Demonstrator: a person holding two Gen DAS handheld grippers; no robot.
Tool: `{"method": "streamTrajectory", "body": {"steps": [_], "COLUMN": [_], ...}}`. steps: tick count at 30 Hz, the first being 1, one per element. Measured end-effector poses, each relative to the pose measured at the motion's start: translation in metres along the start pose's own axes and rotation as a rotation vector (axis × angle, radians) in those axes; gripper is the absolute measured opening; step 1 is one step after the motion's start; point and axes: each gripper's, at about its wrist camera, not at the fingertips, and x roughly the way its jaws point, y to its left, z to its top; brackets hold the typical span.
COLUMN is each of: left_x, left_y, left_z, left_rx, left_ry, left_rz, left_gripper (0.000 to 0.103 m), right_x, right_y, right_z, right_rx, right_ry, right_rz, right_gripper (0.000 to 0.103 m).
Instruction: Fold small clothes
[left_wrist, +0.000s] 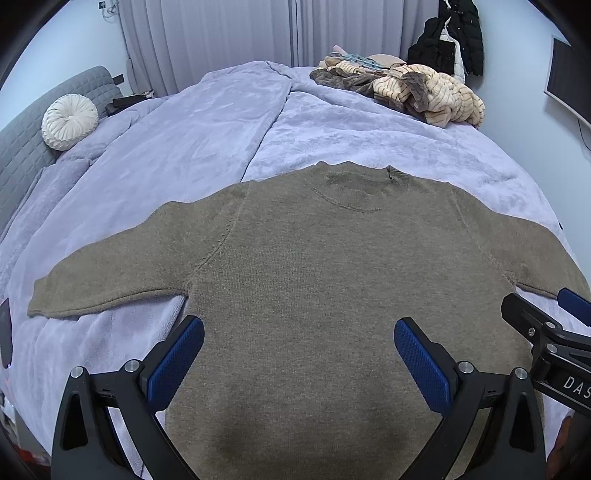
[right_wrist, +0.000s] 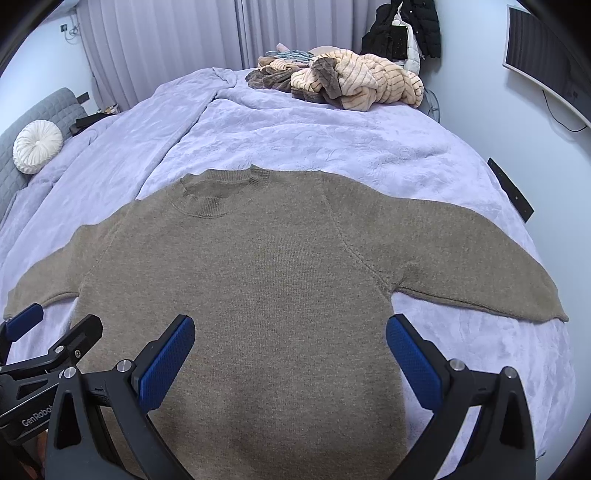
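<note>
Here we hold both tools above a taupe-brown knitted crew-neck sweater (left_wrist: 314, 280) that lies flat, front up, on a bed covered with a lavender plush blanket (left_wrist: 192, 147). Its collar points away from us toward the far end of the bed, its hem runs under the cameras, and both sleeves stretch out sideways.

Our left gripper (left_wrist: 299, 354) is released, its blue-padded fingers (left_wrist: 176, 363) spread wide with nothing between them. The sweater's lower body fills the gap between the fingers; we cannot tell whether the tips touch the knit. The left finger sits at the sweater's left side edge, just below the armpit of the left sleeve (left_wrist: 110, 284).

Our right gripper (right_wrist: 290, 352) is likewise released and empty, its fingers (right_wrist: 413, 363) straddling the right half of the sweater's body. Its right finger lies over the blanket just beside the sweater's right edge, below the right sleeve (right_wrist: 480, 266).

The two tools hang side by side, each showing at the edge of the other's view.

Well apart from the sweater, at the far corner of the bed, sits a heap of cream and brown striped fleecy clothes (right_wrist: 354, 79). A round white pleated cushion (left_wrist: 69, 122) rests against the grey quilted headboard (left_wrist: 26, 144) on the left.
</note>
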Motion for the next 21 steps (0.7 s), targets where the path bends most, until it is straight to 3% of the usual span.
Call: {"method": "streamTrajectory", "body": {"steps": [21], "left_x": [0.0018], "left_y": [-0.0008], "left_z": [-0.0011], "left_rx": [-0.004], "left_ry": [0.006], "left_rz": [0.010], "left_gripper": [0.103], "right_x": [0.0022], "right_y": [0.0015], "right_z": [-0.0016], "right_rx": [-0.004], "right_ry": [0.005], "right_rz": [-0.005], "right_gripper": [0.103]}}
